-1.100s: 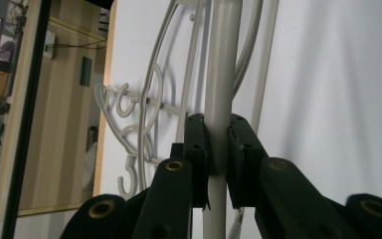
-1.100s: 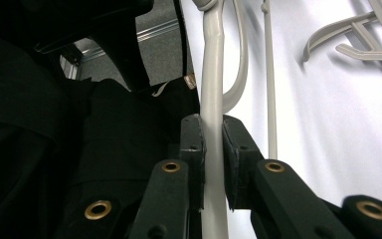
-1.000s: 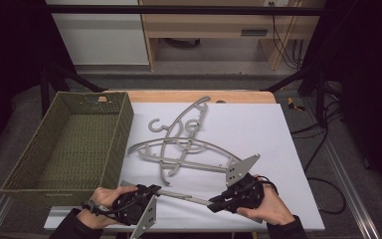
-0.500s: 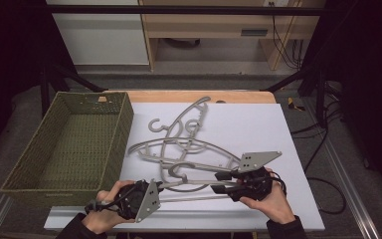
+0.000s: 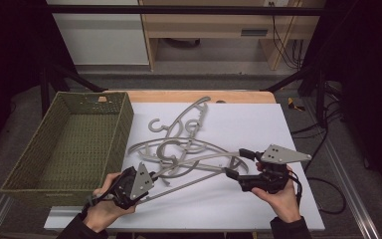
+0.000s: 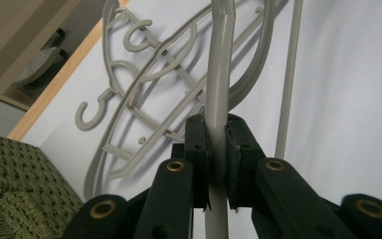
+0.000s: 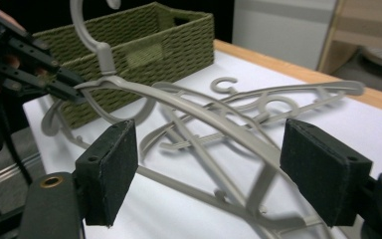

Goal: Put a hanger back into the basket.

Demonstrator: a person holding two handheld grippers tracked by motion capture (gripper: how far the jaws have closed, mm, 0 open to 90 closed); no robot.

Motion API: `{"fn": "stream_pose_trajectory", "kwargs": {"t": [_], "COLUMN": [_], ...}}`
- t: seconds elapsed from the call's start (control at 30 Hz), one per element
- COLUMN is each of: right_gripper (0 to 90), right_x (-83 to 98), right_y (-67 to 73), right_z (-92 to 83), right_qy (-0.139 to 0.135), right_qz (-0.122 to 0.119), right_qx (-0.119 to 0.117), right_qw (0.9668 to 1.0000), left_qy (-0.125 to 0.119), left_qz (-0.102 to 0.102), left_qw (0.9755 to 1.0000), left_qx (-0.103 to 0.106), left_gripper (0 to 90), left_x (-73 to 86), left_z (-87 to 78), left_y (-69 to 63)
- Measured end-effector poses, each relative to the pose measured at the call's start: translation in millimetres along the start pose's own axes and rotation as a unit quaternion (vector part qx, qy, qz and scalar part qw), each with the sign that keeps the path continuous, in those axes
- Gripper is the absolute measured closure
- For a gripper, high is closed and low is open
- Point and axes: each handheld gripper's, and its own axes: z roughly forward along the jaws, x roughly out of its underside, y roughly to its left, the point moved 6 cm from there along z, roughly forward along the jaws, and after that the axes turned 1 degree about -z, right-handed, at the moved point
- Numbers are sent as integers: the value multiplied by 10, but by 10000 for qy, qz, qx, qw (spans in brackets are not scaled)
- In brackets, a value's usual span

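The grey hanger (image 5: pixel 194 167) lies low across the front of the white desk (image 5: pixel 288 129), one arm end clamped in the left tongs (image 5: pixel 151 178), whose pads press on the grey bar from both sides in the left gripper view (image 6: pixel 218 99). That grip probably serves to lift the piece free of the pile of hangers (image 5: pixel 179 132) tangled just behind it, since their hooks and arms cross one another and a single end hold lets it be drawn out sideways. The right tongs (image 5: pixel 236 164) have just been opening; in the right gripper view the pads (image 7: pixel 110 169) stand well apart with the hanger's curved arm (image 7: pixel 219 122) passing between them, untouched, so the left hand alone carries it now. The green woven basket (image 5: pixel 124 119) sits at the desk's left edge, empty and near the left hand, a likely place for the hanger to go. The desk top is a plain white sheet over a wooden edge (image 5: pixel 189 96) at the back. Beyond it stand a pale cabinet (image 5: pixel 99 30) and a wooden shelf unit (image 5: pixel 219 22) in a dark room, with cables (image 5: pixel 323 149) trailing on the floor at the right.
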Motion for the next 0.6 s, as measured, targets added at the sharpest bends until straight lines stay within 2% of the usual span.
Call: {"fn": "stream_pose_trajectory", "kwargs": {"t": [0.03,0.23,0.4,0.57,0.6], "right_gripper": [213,160,117,110,110], "right_x": [7,83,149,208,218], "right_y": [-22,-162,-256,-319,-328], "right_z": [-28,-194,-237,-242,-246], "right_qy": [-20,-149,-81,-50,-47], "right_qz": [17,169,217,263,288], "right_qx": [33,379,693,815,836], "right_qw": [10000,9990,9973,9963,9961], "left_qy": [-2,-123,-233,-494,-512], "left_qz": [-76,-378,-618,-798,-784], "left_qw": [10000,9991,9975,9951,9951], "left_qx": [28,-119,-236,-300,-307], "left_gripper": [820,820,820,820,820], "left_x": [-1,-50,-56,-135,-155], "left_z": [-10,-96,-207,-350,-384], "left_y": [16,107,245,372,402]}}
